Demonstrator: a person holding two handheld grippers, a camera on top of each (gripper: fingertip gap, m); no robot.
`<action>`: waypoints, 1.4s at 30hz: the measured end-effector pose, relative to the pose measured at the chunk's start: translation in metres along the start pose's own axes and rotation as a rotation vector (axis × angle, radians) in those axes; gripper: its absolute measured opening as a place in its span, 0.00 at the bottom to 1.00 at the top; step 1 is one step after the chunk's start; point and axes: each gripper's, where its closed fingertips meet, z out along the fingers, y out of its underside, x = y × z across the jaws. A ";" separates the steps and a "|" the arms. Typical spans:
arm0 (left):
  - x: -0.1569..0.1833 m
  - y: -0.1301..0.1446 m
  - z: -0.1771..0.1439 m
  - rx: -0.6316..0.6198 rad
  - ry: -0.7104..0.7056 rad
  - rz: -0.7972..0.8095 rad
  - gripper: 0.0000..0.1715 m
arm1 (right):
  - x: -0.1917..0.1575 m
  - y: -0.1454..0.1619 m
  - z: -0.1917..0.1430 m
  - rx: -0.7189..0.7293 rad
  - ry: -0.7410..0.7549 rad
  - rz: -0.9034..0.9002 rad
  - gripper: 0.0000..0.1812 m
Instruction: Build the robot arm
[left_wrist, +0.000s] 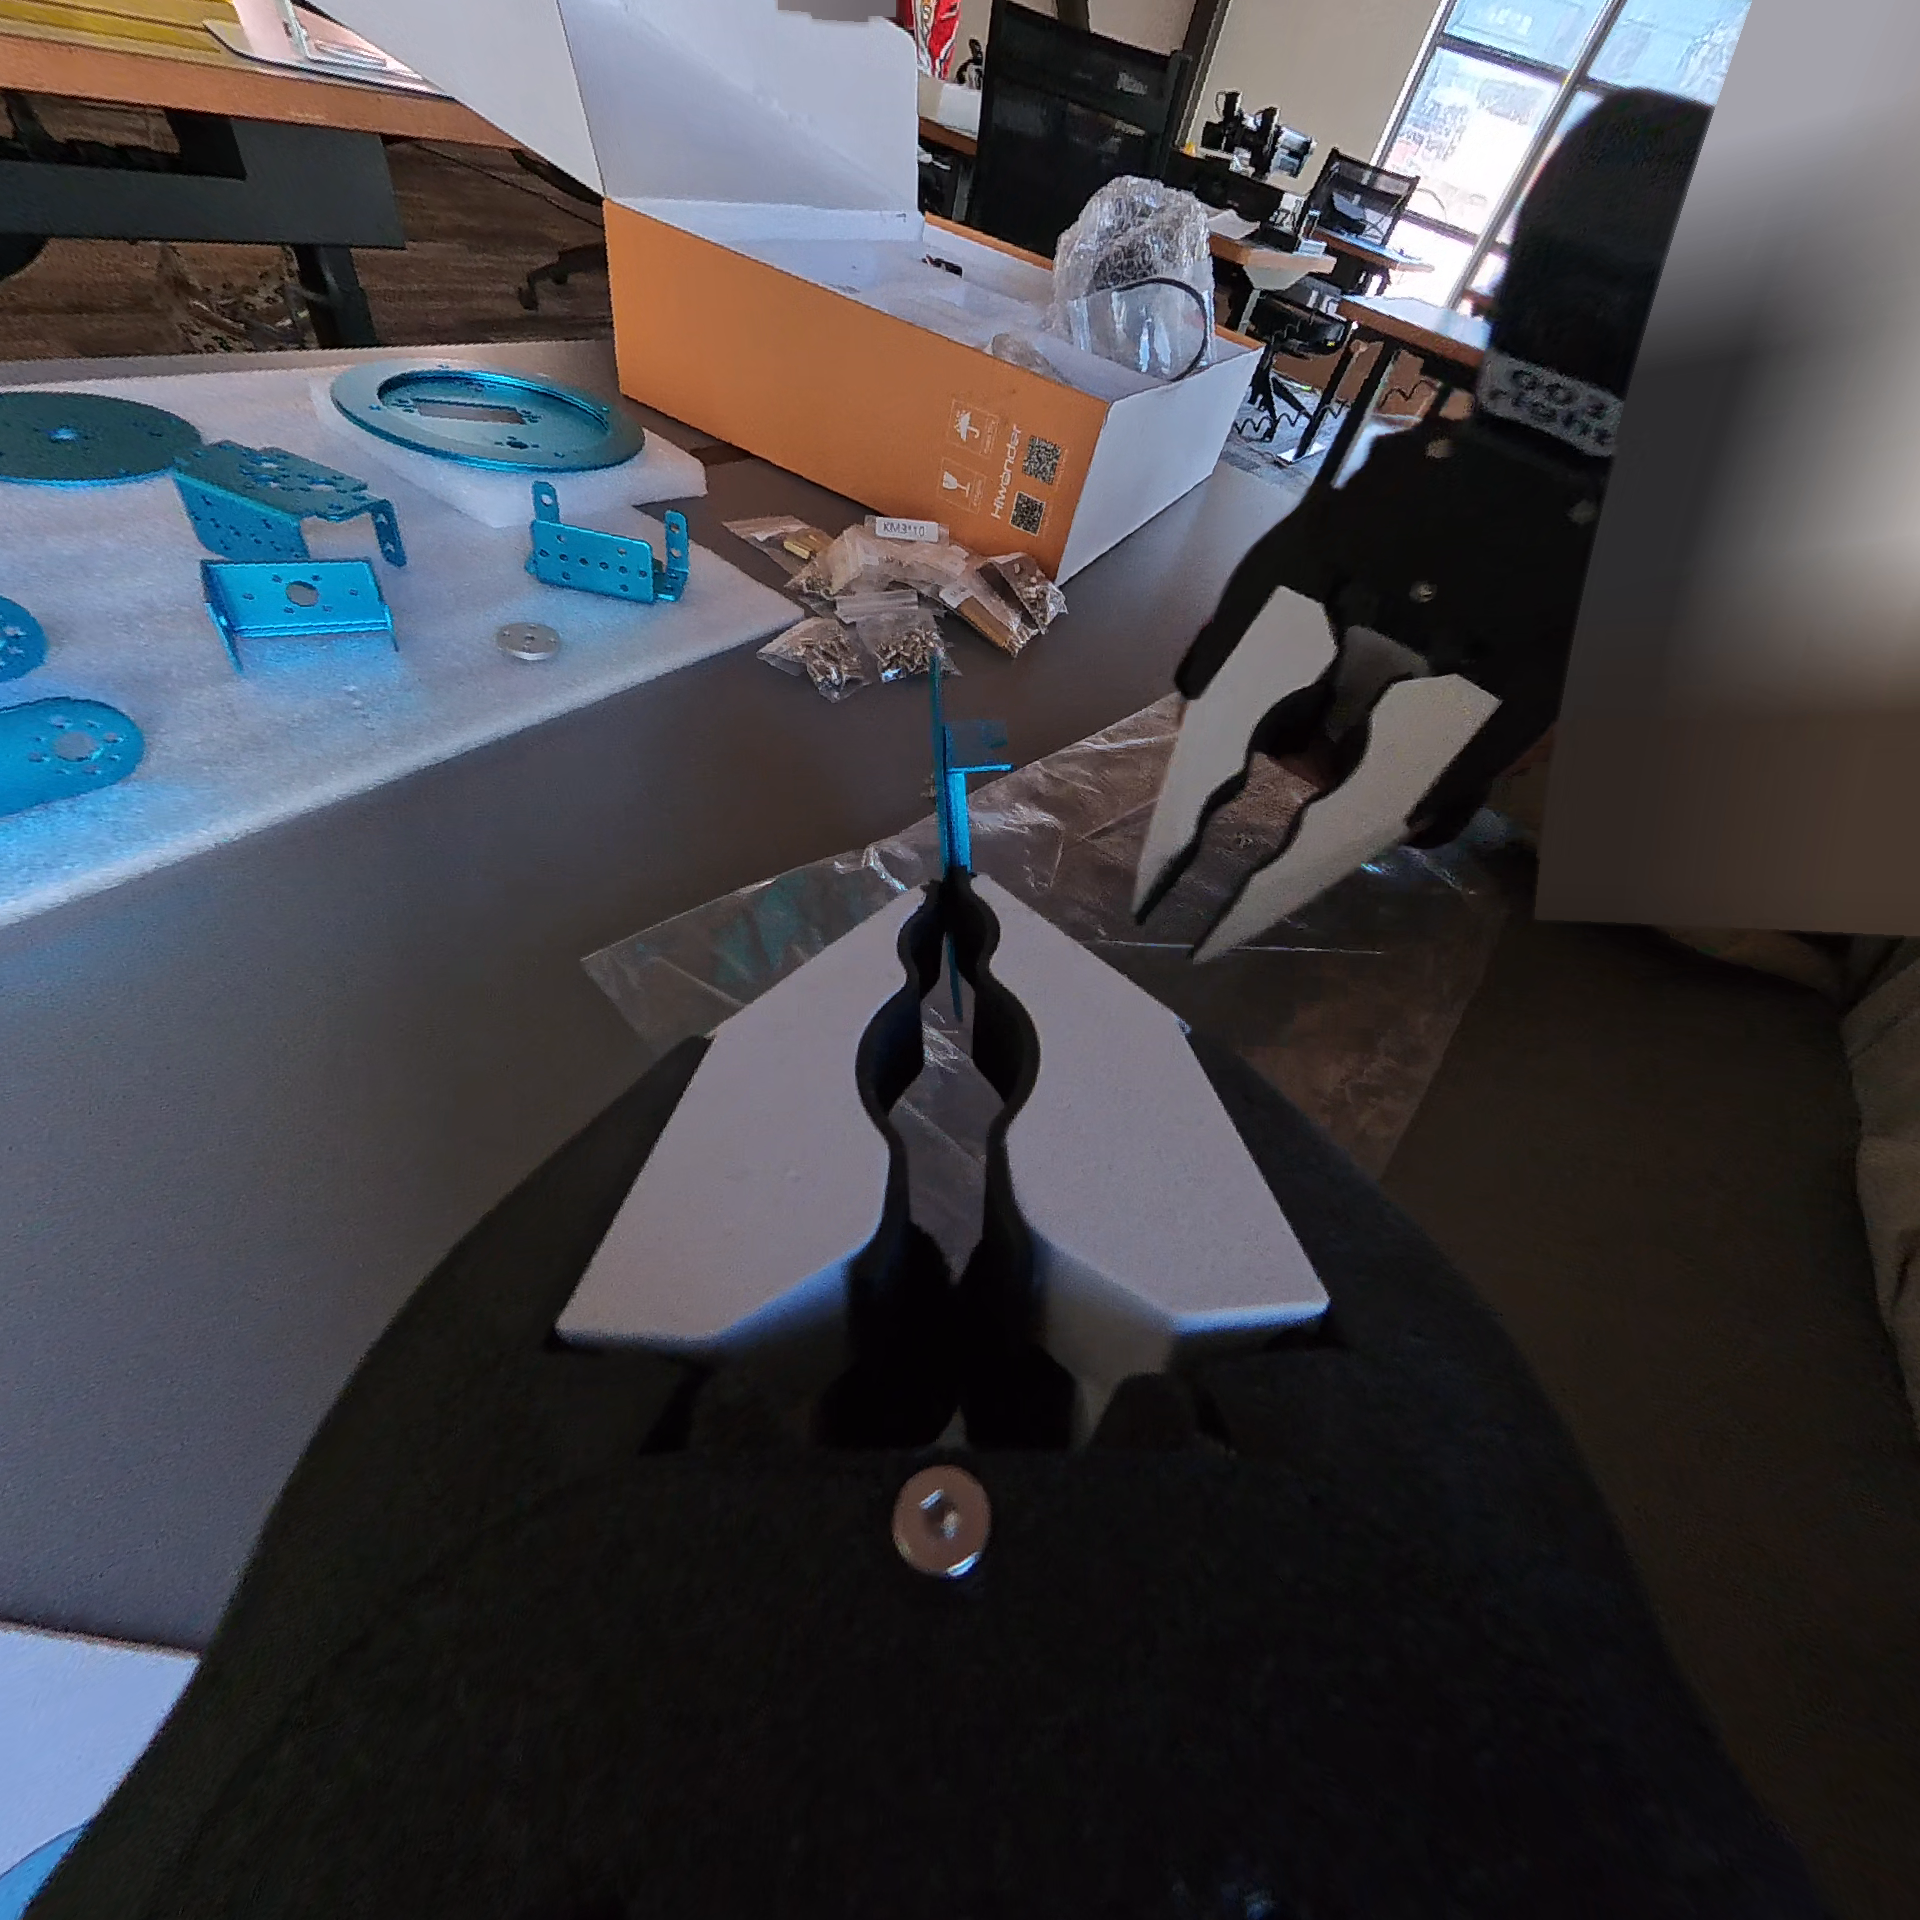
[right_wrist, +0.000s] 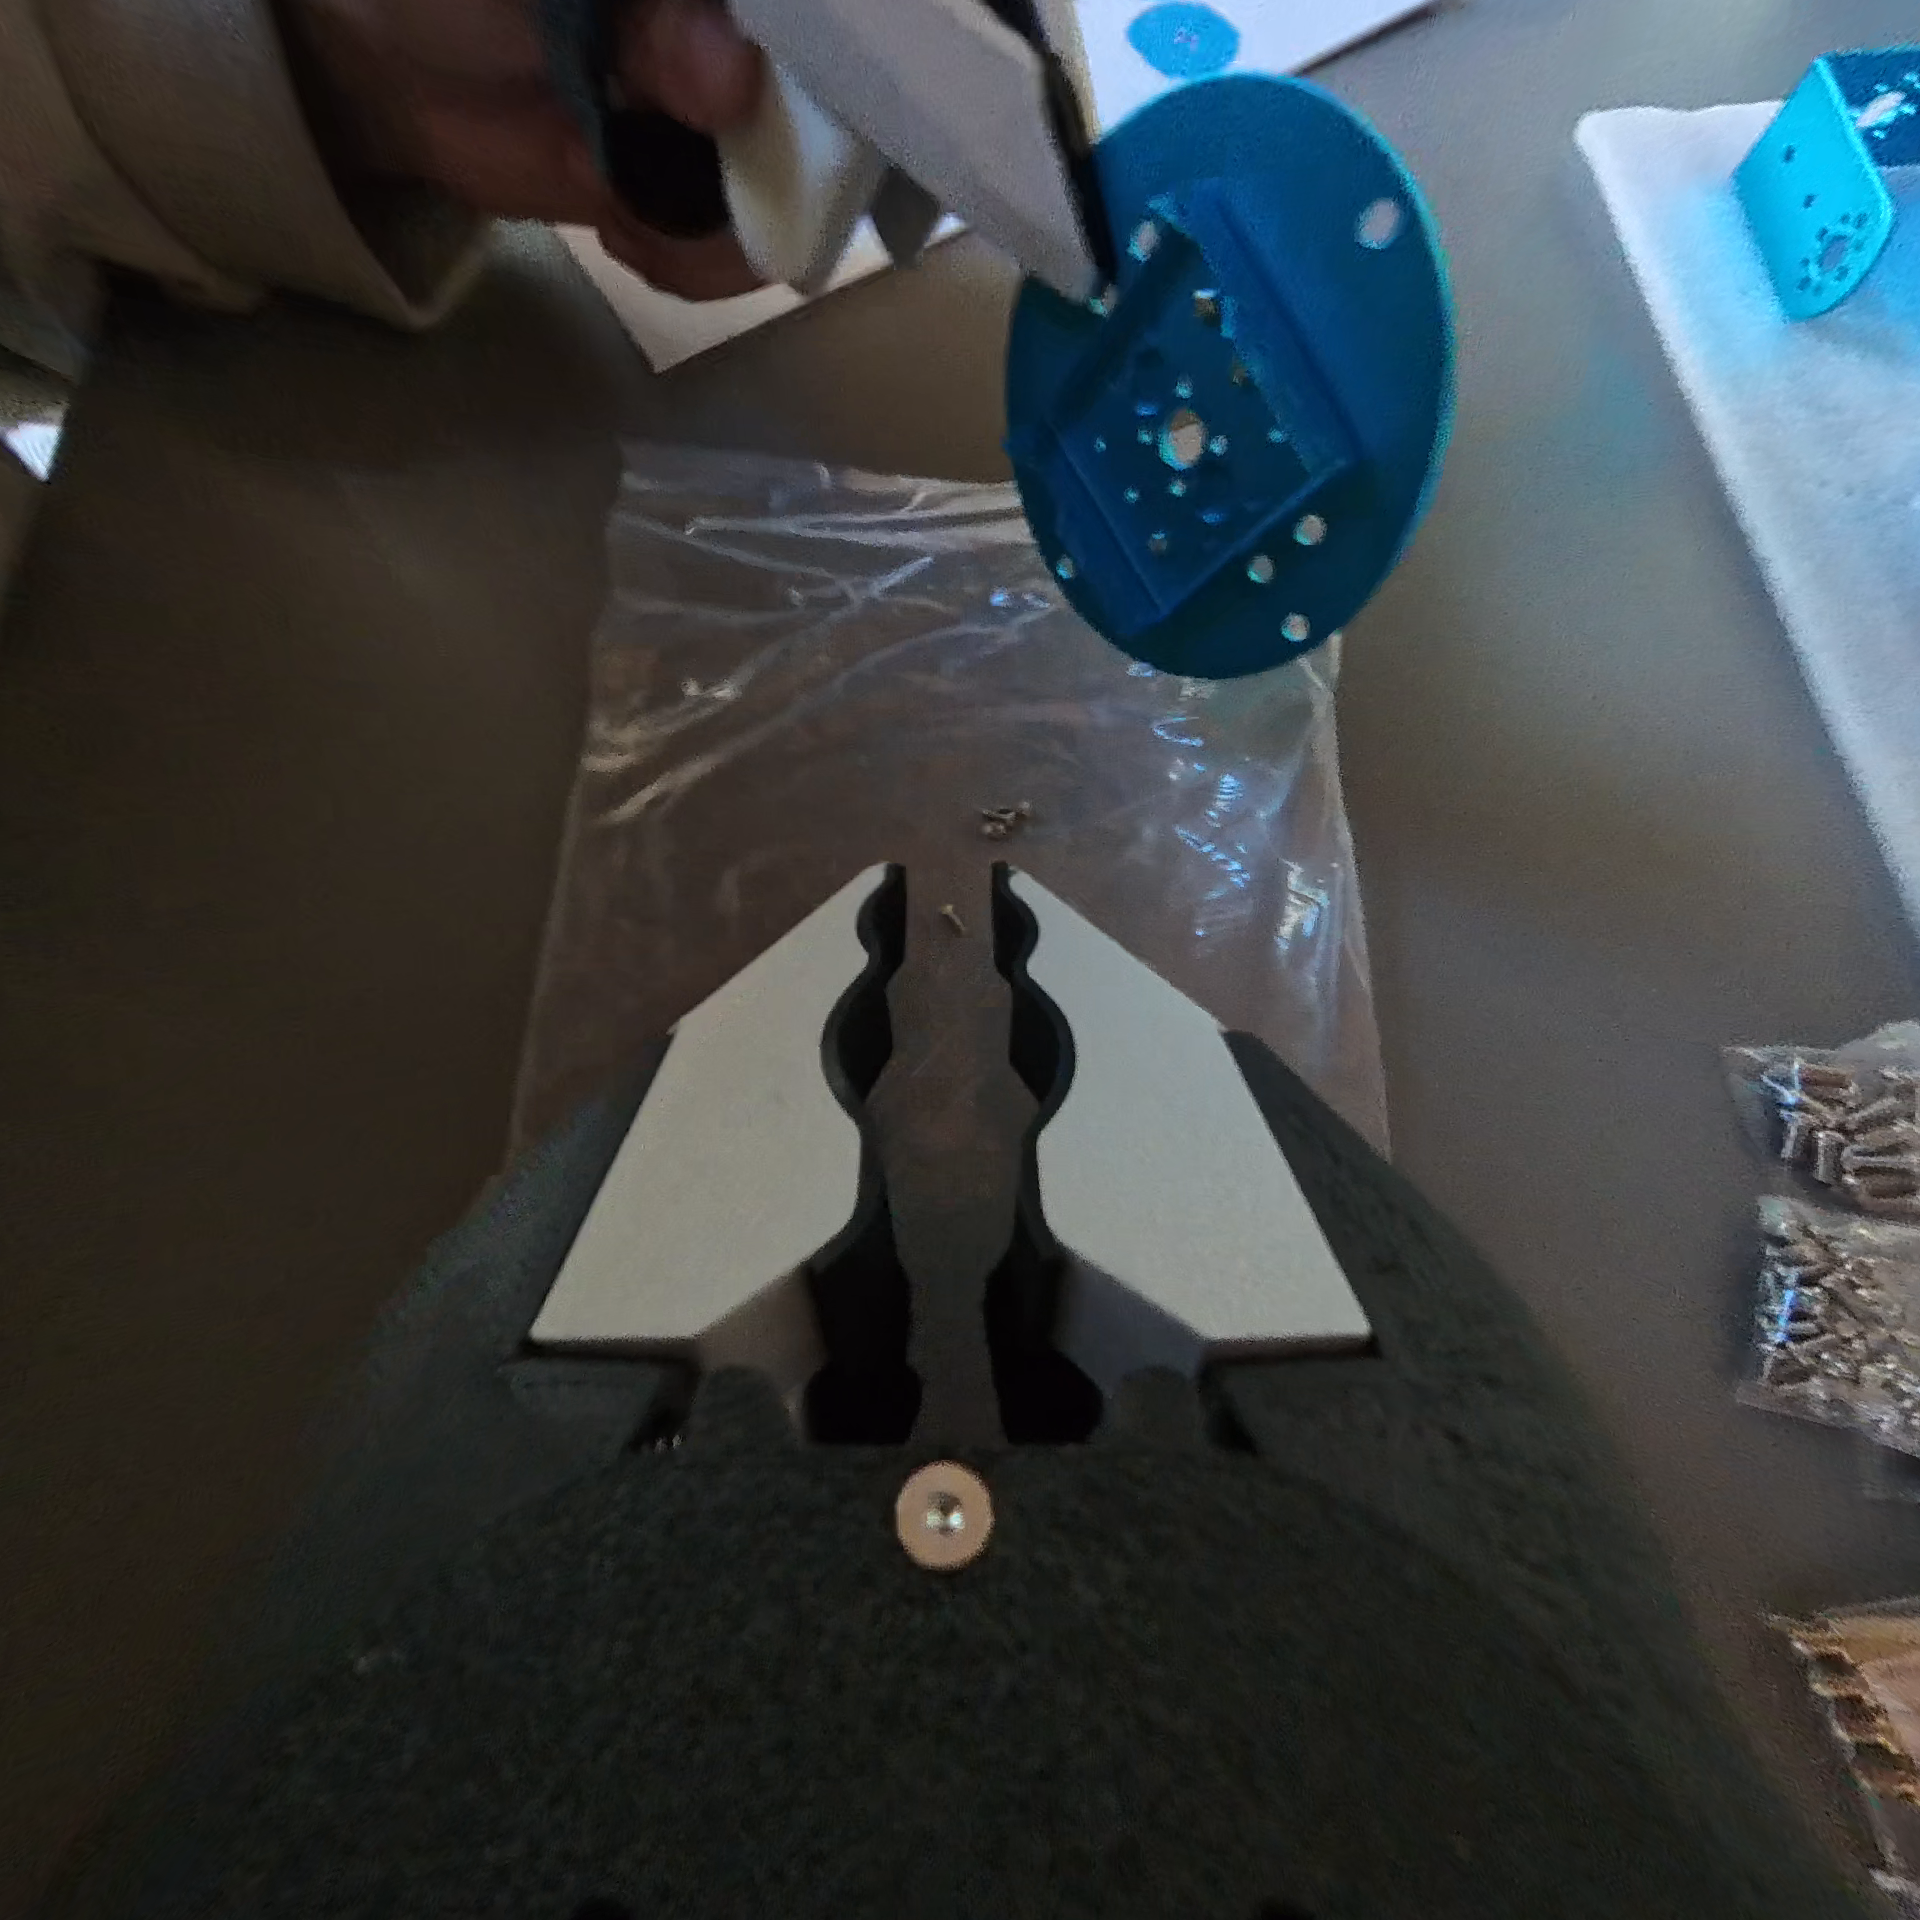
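My left gripper (left_wrist: 951, 888) is shut on the rim of a blue metal disc (left_wrist: 953, 800), seen edge-on and held above the dark table. In the right wrist view the disc (right_wrist: 1351, 343) carries a square blue bracket (right_wrist: 1174, 436) with many holes, and the left gripper (right_wrist: 1091, 275) holds it at its upper left edge. My right gripper (right_wrist: 948, 873) is open by a narrow gap and empty, low over a clear plastic bag (right_wrist: 831, 644). One small screw (right_wrist: 948, 916) lies between its fingertips and a few more screws (right_wrist: 1003, 821) lie just ahead. The right gripper (left_wrist: 1174, 935) also shows in the left wrist view, pointing down.
An open orange and white box (left_wrist: 831, 384) stands at the back. Small bags of screws (left_wrist: 904, 613) lie in front of it and also show in the right wrist view (right_wrist: 1839, 1226). Several blue brackets (left_wrist: 301, 613) and a blue ring (left_wrist: 488, 416) lie on white foam (left_wrist: 416, 707). Left tips to right tips: about 10 cm.
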 end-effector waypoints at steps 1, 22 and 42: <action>-0.001 0.000 -0.001 0.002 -0.004 -0.001 0.00 | -0.004 0.002 0.000 -0.029 0.013 -0.041 0.08; -0.004 0.004 0.001 -0.019 0.013 -0.074 0.00 | -0.005 0.015 -0.008 -0.410 -0.136 -0.527 0.07; -0.013 0.004 -0.003 -0.030 -0.048 -0.023 0.00 | -0.001 0.020 0.012 -0.667 -0.289 -0.958 0.05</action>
